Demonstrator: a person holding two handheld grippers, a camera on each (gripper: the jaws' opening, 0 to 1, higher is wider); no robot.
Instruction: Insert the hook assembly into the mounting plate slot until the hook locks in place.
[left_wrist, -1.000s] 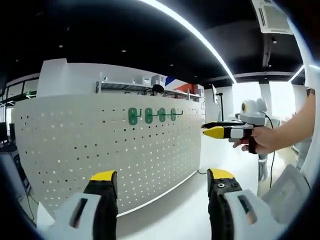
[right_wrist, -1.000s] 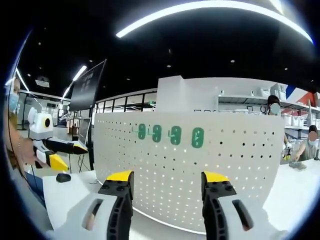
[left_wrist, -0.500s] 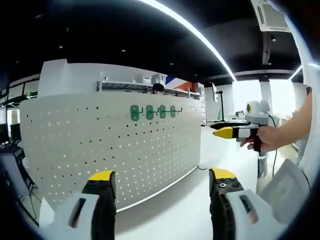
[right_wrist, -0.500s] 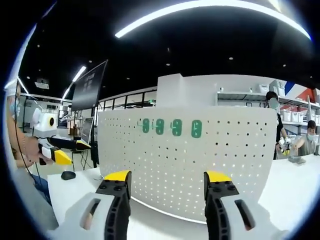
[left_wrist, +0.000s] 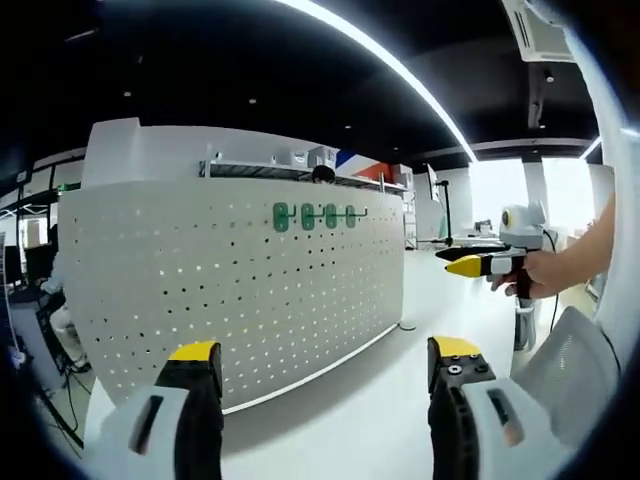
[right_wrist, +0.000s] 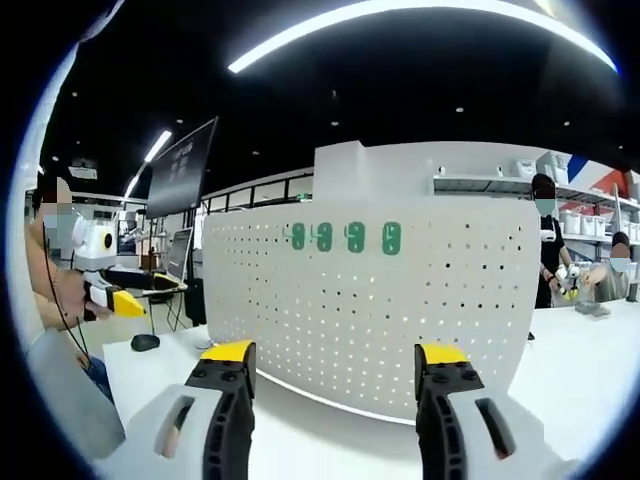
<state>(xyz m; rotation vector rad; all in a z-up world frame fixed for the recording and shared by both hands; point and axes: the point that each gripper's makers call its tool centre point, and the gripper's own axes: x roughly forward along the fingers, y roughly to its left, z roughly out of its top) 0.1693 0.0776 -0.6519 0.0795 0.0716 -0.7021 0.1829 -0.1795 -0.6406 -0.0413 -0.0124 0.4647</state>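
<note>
Over the last second your two views drew back from the white pegboard (left_wrist: 250, 285): in the left gripper view it sat a little smaller than before, and the row of four green hooks (left_wrist: 314, 216) had slid from left of centre toward the upper middle of the frame. In the right gripper view the same pegboard (right_wrist: 380, 300) also shrank slightly, and the green hooks (right_wrist: 345, 237) stayed in their row near its top edge, just above centre. They were seated in the board's holes, side by side, close but apart.

You held your left gripper (left_wrist: 325, 375) level, facing the board, its yellow-tipped jaws spread wide at the bottom of the frame with nothing between them. Your right gripper (right_wrist: 335, 375) was posed the same way, jaws wide apart and empty, over the white tabletop (right_wrist: 330, 440).

At the right edge of the left gripper view your hand (left_wrist: 545, 275) gripped the right gripper's handle, its yellow tip pointing left toward the board, further right in the frame than a second before. At the left edge of the right gripper view your other hand (right_wrist: 75, 295) held the left gripper, tip pointing right. A black mouse (right_wrist: 145, 342) lay on the table below it.
</note>
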